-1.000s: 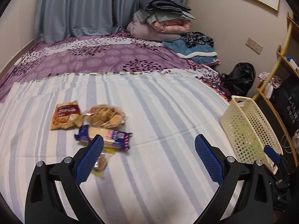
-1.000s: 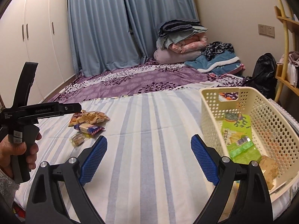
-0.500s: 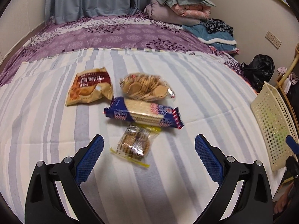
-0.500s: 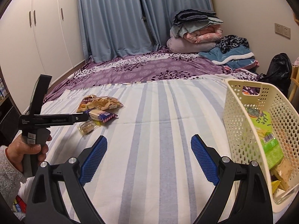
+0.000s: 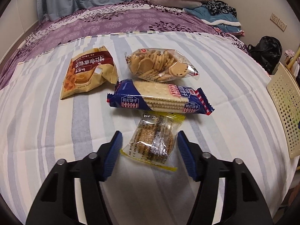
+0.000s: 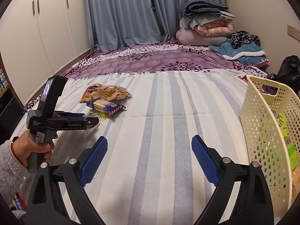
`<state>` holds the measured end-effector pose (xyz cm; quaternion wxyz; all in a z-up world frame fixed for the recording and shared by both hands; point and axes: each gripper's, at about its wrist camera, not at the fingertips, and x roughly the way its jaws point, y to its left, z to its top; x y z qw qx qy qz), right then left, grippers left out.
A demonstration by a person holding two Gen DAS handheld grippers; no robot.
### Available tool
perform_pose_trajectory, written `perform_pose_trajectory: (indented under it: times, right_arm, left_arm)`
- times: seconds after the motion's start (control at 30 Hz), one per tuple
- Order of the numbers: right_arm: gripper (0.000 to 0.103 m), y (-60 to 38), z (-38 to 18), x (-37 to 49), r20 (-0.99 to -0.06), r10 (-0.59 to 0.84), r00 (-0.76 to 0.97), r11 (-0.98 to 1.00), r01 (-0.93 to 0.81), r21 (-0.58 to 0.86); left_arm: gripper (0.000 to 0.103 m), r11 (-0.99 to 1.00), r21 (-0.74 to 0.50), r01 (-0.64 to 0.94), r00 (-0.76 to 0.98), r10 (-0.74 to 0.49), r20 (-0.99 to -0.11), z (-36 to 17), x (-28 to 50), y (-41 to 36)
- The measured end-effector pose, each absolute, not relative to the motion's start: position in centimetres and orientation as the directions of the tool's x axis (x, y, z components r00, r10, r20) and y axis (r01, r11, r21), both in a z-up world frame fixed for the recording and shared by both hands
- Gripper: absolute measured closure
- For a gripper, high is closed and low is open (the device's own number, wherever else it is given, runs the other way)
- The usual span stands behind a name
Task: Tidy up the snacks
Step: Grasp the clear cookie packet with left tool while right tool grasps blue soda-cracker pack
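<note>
Straddling the small clear cookie packet (image 5: pixel 152 140) on the striped bed (image 5: pixel 225 93), our left gripper (image 5: pixel 149 151) has jaws partly open, not touching; right gripper (image 6: pixel 149 159) gapes empty beside basket (image 6: pixel 262 131).

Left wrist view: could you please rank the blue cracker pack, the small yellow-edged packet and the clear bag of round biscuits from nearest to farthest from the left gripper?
1. Small yellow-edged packet, between the open left gripper fingers.
2. Blue cracker pack, just beyond.
3. Clear bag of round biscuits, farthest back.
</note>
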<state>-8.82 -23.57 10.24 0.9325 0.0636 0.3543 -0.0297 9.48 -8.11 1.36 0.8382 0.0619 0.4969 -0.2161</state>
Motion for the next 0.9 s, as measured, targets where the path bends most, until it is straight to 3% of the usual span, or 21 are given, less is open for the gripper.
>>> perform_pose_trajectory:
  times: [0.27,0.9]
  right_arm:
    - [0.013,-22.4,9.7,-6.1,-0.669,0.011,0.743,0.995,0.058,0.081]
    - [0.013,-15.5,5.2,8.3,-0.746,0.223,0.627,0.96,-0.273,0.057]
  left_arm:
    - [0.051,0.886,-0.118,0.449,0.419,-0.325,-0.848,1.4,8.6,-7.6]
    - [0.052,0.927,-0.157,0.34,0.466,-0.311,-0.828,3.6,4.7,-0.1]
